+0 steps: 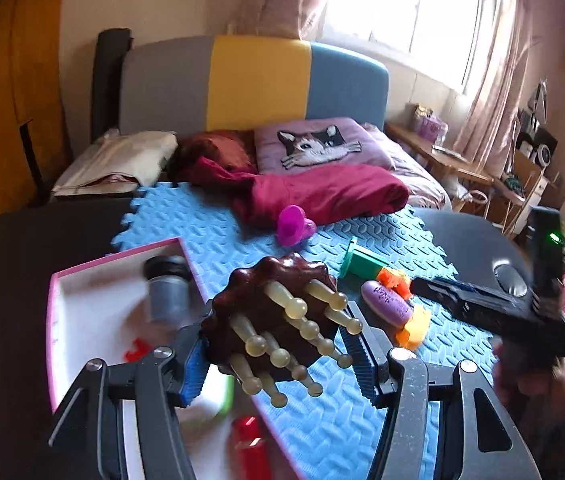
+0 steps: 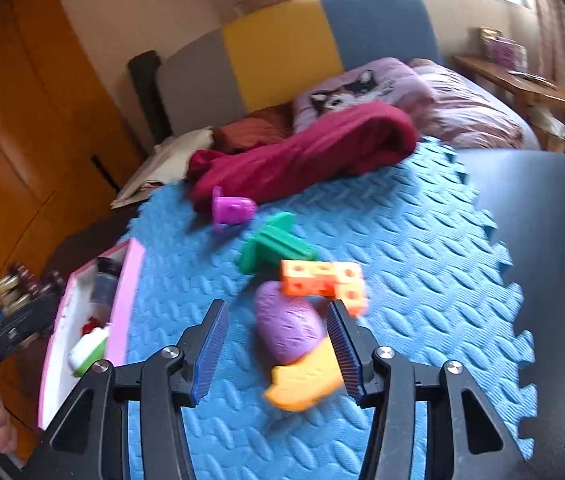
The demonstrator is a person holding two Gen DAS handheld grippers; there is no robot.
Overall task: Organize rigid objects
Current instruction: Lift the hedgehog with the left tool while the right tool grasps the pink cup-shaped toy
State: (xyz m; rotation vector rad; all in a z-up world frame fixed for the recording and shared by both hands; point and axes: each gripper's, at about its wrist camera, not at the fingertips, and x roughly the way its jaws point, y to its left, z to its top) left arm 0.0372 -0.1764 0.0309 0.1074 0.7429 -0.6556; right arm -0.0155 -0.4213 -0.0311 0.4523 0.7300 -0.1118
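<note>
My left gripper (image 1: 278, 340) is shut on a dark brown wooden massager (image 1: 270, 304) with pale knobbed prongs, held above the edge of a pink-rimmed white box (image 1: 122, 252). The box holds a grey jar (image 1: 168, 290), a red piece (image 1: 136, 350), a green-white item (image 2: 88, 350) and a red object (image 1: 248, 446). My right gripper (image 2: 278, 336) is open over the blue foam mat (image 2: 402, 248), its jaws either side of a purple oval toy (image 2: 286, 330) and a yellow-orange piece (image 2: 306, 378). It also shows in the left wrist view (image 1: 494, 312).
On the mat lie an orange block (image 2: 322, 284), a green plastic toy (image 2: 274, 246) and a magenta cup (image 2: 230, 208). A crimson blanket (image 2: 306, 152) and pillows lie behind. A dark table surface (image 2: 542, 240) lies to the right, a wooden wardrobe (image 2: 22, 140) to the left.
</note>
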